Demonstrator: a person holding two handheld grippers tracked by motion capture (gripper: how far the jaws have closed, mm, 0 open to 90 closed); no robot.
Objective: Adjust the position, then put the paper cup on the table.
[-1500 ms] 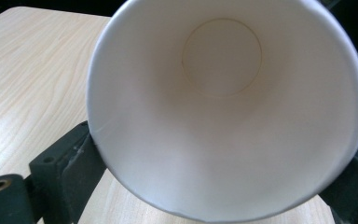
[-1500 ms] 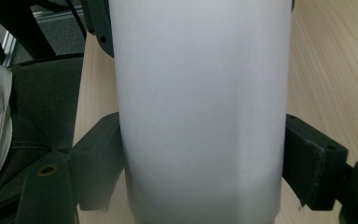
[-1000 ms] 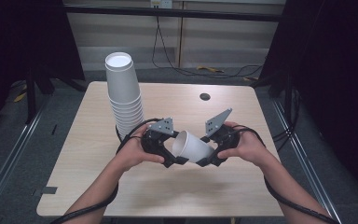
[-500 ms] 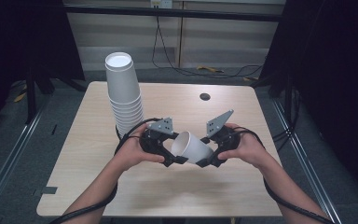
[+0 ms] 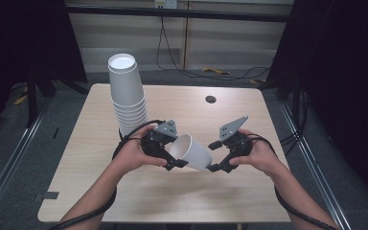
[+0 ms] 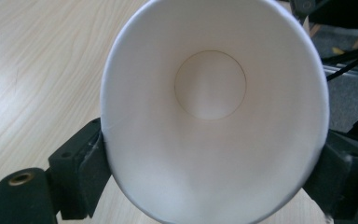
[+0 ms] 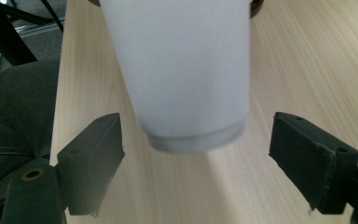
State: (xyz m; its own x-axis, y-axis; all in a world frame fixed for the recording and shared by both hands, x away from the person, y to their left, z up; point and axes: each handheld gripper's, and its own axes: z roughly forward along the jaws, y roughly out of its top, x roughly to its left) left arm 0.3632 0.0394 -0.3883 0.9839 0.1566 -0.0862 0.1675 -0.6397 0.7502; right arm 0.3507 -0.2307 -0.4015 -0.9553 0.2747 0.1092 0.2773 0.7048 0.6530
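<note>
White paper cup [image 5: 193, 152] held on its side above the table [image 5: 249, 201], near the middle of the front half, mouth toward the left gripper [image 5: 171, 154], base toward the right gripper [image 5: 216, 155]

Left gripper: jaws narrow, clamped on opposite sides of the cup rim [image 6: 214, 112], as seen in the left gripper view; recently closing onto it

Right gripper: jaws spread wide, clear of the cup base [image 7: 193, 135] on both sides, having just been opening; base between them but not pressed

Tall stack of cups [image 5: 127, 93] upright near the back left corner, just behind the left hand [image 5: 133, 154]; small dark hole [image 5: 211, 99] near the back edge

Risks, judged:
- Cup carried by a rim pinch alone; thin paper wall likely to buckle or slip out if squeezed harder or swung
- Open right jaws close to the base; contact could knock the cup loose
- Backward motion of the left hand could topple the stack
</note>
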